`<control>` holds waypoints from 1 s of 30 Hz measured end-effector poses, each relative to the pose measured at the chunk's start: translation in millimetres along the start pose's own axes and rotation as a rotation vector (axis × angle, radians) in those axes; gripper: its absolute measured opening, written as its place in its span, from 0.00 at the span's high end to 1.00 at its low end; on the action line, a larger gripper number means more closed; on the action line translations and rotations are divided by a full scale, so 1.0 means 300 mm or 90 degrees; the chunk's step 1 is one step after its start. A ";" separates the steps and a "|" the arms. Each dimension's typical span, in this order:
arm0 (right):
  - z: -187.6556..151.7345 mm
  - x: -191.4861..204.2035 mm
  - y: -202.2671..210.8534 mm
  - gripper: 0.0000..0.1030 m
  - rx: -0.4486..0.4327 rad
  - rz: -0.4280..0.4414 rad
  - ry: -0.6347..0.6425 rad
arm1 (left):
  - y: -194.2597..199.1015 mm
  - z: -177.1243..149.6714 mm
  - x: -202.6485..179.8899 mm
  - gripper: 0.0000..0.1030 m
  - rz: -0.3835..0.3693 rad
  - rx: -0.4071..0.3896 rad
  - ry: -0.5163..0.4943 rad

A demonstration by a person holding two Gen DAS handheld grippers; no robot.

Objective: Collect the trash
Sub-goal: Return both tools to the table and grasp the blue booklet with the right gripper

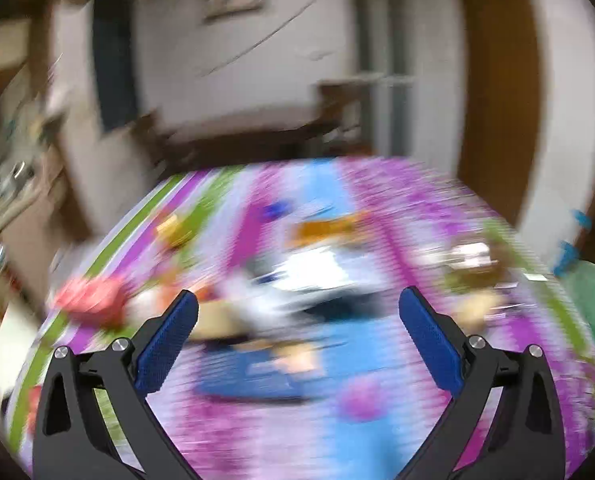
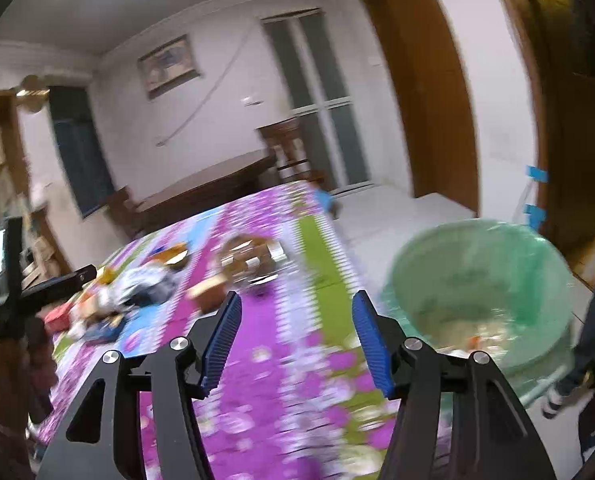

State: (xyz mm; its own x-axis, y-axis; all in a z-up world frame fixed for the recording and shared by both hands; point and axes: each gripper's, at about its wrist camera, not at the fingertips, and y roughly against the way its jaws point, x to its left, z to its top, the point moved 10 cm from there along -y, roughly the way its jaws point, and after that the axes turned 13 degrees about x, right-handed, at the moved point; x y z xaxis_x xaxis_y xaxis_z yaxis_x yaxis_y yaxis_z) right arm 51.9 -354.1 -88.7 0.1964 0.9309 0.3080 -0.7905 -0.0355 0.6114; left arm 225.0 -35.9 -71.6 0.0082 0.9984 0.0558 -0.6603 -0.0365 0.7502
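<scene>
Both our grippers, left point(image 1: 298, 302) and right point(image 2: 296, 306), have wide, empty jaws. Trash point(image 2: 145, 288) sits mid-bench; bin point(image 2: 481, 280) off its right edge. Blur risks a mis-aimed grab.

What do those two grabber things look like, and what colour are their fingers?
Both grabbers match. The left gripper and right gripper each have two black arms with cut-out holes and round silver bolts. Their fingers carry long blue pads with a ridged, bumpy surface. No cables or markings show.
</scene>
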 end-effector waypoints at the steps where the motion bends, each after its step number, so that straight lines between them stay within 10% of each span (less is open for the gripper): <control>1: -0.017 0.054 -0.011 0.38 0.018 0.025 0.023 | -0.023 -0.017 0.076 0.06 -0.014 0.030 0.027; 11: -0.149 0.763 -0.285 0.13 0.238 0.222 0.513 | 0.082 -0.226 0.392 0.06 -0.067 0.056 0.112; 19: -0.195 1.059 -0.560 0.15 0.319 0.310 0.671 | 0.106 -0.269 0.512 0.06 -0.079 0.046 0.148; 30: -0.207 1.147 -0.754 0.20 0.384 0.262 0.798 | 0.170 -0.218 0.537 0.06 -0.166 0.012 0.166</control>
State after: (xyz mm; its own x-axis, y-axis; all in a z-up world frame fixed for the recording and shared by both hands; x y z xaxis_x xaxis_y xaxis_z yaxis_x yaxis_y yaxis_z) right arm 262.4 -3.1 -166.3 -0.8566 0.5063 -0.0998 -0.2422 -0.2237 0.9441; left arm 143.7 125.8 -67.5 -0.0186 0.9514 -0.3074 -0.6467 0.2230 0.7294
